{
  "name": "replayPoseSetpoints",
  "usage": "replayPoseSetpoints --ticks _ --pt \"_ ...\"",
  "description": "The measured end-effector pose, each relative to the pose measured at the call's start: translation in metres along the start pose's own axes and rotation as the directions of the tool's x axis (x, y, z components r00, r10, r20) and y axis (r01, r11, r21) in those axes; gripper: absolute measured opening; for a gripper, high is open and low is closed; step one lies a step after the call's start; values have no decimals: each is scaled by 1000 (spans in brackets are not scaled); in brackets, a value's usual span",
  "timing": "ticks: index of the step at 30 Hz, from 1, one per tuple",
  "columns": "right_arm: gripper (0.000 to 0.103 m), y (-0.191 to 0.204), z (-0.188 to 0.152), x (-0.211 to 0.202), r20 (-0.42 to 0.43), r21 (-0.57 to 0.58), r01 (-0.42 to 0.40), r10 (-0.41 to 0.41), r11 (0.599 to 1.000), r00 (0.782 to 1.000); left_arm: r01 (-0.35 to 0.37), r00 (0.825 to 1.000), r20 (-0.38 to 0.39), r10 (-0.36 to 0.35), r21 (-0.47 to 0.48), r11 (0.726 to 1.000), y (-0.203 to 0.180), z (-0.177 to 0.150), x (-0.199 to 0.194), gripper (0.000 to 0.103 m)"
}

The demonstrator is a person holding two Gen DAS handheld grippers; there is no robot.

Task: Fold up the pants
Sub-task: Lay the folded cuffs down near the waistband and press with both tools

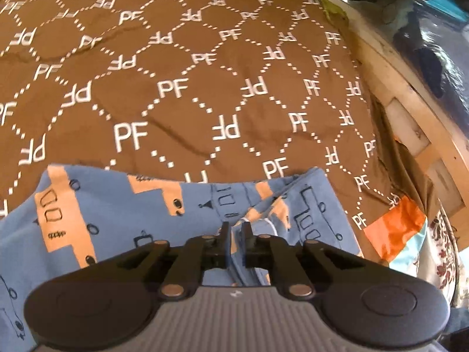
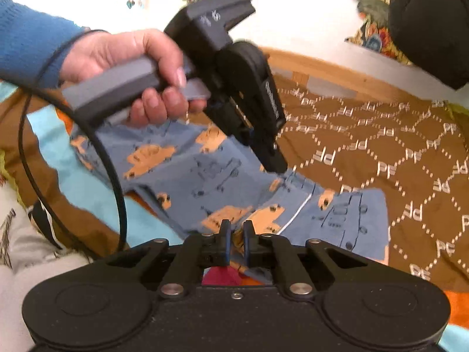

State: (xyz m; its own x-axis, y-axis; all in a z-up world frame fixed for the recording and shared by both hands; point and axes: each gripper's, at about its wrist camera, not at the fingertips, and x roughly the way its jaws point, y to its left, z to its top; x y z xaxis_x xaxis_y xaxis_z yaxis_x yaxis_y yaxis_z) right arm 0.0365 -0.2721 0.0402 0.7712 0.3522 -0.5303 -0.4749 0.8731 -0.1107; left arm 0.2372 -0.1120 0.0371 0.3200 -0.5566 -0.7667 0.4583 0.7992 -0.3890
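Observation:
Small blue pants (image 1: 117,214) printed with orange trucks lie on a brown bedspread. My left gripper (image 1: 236,230) is shut on a fold of the blue cloth near a white cord. The right wrist view shows the same pants (image 2: 187,170) spread across the bed. There my right gripper (image 2: 236,228) pinches their near edge, shut on the cloth. The left gripper (image 2: 275,167) also shows in that view, pointing steeply down, its tips on the pants' far edge. A hand (image 2: 123,55) in a blue sleeve holds it.
The brown bedspread (image 1: 176,58) with white "PF" lettering stretches away beyond the pants. A wooden bed frame (image 1: 410,102) runs along its right side. A black cable (image 2: 114,176) loops at the left. A dark bundle (image 2: 431,23) sits at the upper right.

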Motion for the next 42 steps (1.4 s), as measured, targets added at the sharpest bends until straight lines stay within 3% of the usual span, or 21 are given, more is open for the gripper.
replayPoseSetpoints --ticks 1,3,8,12,14,17,20,22,25,31,42 --pt "15 0 -1 1 -8 2 4 -4 1000 1000 -2 1000 -2 2 -7 1000 1 -1 0 21" --pt "21 1 -1 0 -2 -8 12 -12 1000 1000 -6 1000 3 6 -9 1000 1 -2 0 51" --pt "26 4 -1 -1 5 -25 12 -12 1000 1000 -11 999 32 10 28 1000 -9 0 -2 57" --pt "30 3 -1 0 2 -22 31 -31 999 1000 -45 999 23 42 136 990 -24 1 7 65" --pt "36 2 -2 3 -1 -18 39 -39 999 999 -51 999 -4 52 137 989 -26 0 14 65" --pt "39 3 -2 6 -10 -18 38 -38 999 999 -60 997 -44 63 65 996 -15 -1 22 63" --pt "41 5 -2 10 -20 -32 41 -42 999 999 -68 995 -75 70 21 997 -6 -3 29 50" --pt "40 6 -3 12 -28 -44 48 -50 998 998 -45 995 -83 45 9 999 -5 -3 31 33" --pt "33 6 -4 13 -34 -51 54 -56 997 998 -53 994 -92 52 -4 999 -9 -2 32 28" --pt "18 4 -2 7 -6 -23 39 -39 999 999 -62 994 -94 58 -45 997 -10 -2 29 22" --pt "14 6 -6 10 -19 -29 46 -46 999 999 -66 995 -82 61 -57 996 -12 -2 24 17"
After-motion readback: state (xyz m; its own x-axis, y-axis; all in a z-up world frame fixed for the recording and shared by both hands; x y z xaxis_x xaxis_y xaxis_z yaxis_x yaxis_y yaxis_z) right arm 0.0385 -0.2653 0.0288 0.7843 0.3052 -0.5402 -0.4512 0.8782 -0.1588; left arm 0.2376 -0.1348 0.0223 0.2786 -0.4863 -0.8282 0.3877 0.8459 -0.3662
